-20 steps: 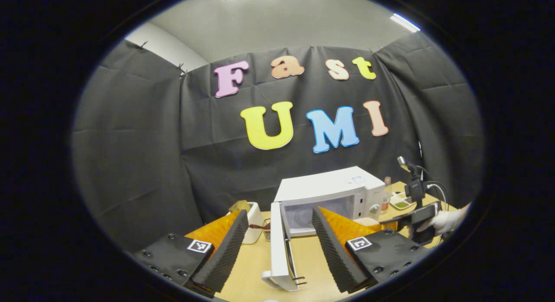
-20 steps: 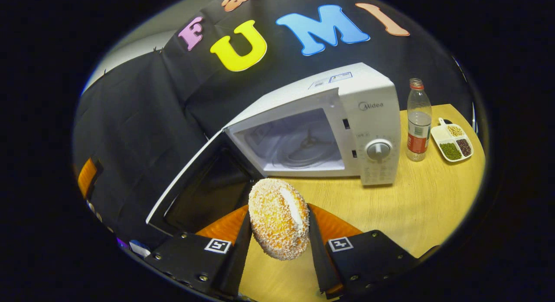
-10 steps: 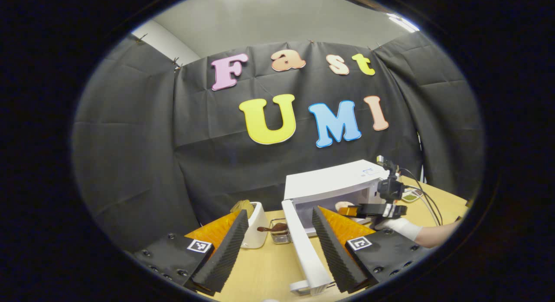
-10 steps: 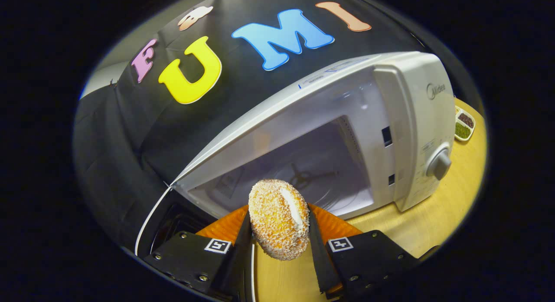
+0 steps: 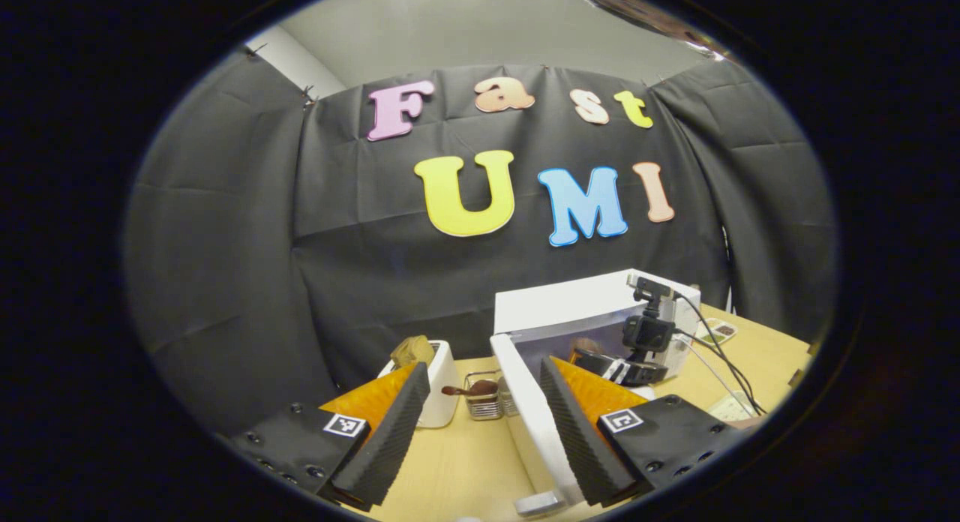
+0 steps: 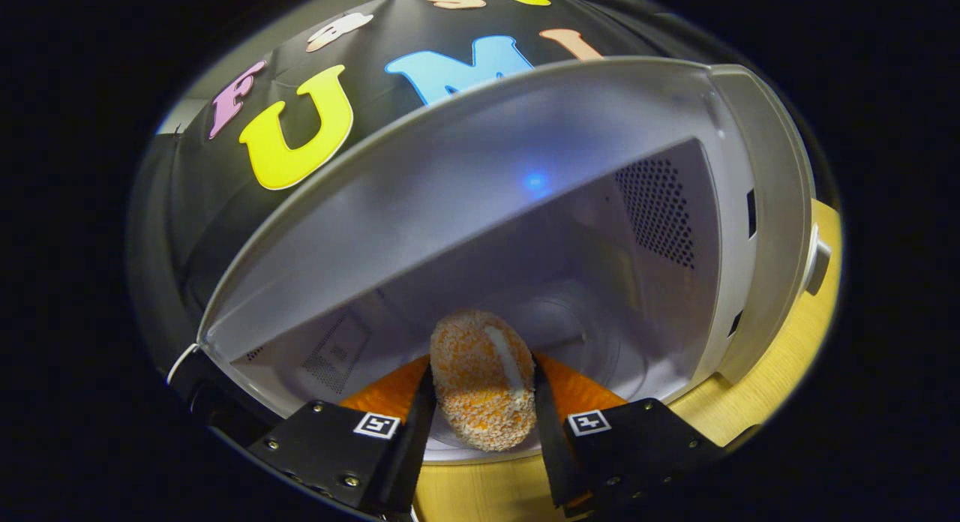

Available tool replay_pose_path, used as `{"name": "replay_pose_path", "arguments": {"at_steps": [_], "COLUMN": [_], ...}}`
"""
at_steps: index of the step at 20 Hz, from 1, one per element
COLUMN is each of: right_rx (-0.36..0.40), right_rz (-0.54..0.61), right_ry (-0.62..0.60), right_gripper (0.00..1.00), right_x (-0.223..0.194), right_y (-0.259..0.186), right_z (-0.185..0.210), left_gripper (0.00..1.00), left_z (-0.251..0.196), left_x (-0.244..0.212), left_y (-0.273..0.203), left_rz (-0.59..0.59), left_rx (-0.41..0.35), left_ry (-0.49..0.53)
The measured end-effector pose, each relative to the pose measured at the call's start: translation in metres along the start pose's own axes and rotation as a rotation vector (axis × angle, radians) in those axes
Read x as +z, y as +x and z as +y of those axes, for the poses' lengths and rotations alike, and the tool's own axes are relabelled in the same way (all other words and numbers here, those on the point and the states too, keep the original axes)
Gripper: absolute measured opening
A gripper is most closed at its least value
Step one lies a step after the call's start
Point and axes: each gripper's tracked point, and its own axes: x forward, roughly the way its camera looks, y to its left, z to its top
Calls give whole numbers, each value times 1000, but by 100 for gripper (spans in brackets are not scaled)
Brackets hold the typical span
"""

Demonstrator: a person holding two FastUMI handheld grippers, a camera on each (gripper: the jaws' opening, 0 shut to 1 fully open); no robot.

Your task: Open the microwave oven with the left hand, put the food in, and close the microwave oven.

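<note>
The bun [image 6: 484, 379] is now carried past the doorway into the microwave [image 6: 675, 207], clamped by the right gripper [image 6: 480, 424] at 6 o'clock. The door [image 5: 529, 409] is left open; the left gripper [image 5: 480, 424] is spread, empty. Drop-off seems next.

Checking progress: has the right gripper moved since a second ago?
Yes. The right gripper, shut on the bun, has gone forward into the microwave: its cavity, earlier farther off behind the bun, now surrounds it.
</note>
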Motion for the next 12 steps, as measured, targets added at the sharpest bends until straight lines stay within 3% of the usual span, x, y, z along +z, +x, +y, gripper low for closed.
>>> {"name": "replay_pose_path", "arguments": {"at_steps": [1,4,5,6,8,10,11,12], "right_rx": [-30,-130,-131,-111,-110,-103,-85,-69], "right_rz": [3,-23,-17,-26,-13,-20,-38,-40], "right_ry": [-2,-67,-71,-81,-107,-123,-131,-144], "right_gripper": [64,77,72,83,95,98,98,98], "right_x": [-3,-5,-13,-6,-5,6,17,25], "right_y": [3,5,13,4,4,-9,-19,-28], "right_z": [-7,-27,-27,-23,-28,-29,-27,-25], "left_gripper": [99,100,100,95,100,100,95,100], "left_z": [-1,2,2,1,-1,-3,-4,-6], "left_x": [-1,-10,-9,-8,-3,3,6,8], "left_y": [1,2,2,2,2,2,1,1], "left_rz": [-4,12,14,17,8,-3,-7,-14], "left_rx": [-7,7,8,9,4,2,2,0], "left_ry": [-10,-20,-25,-27,-13,9,15,15]}}
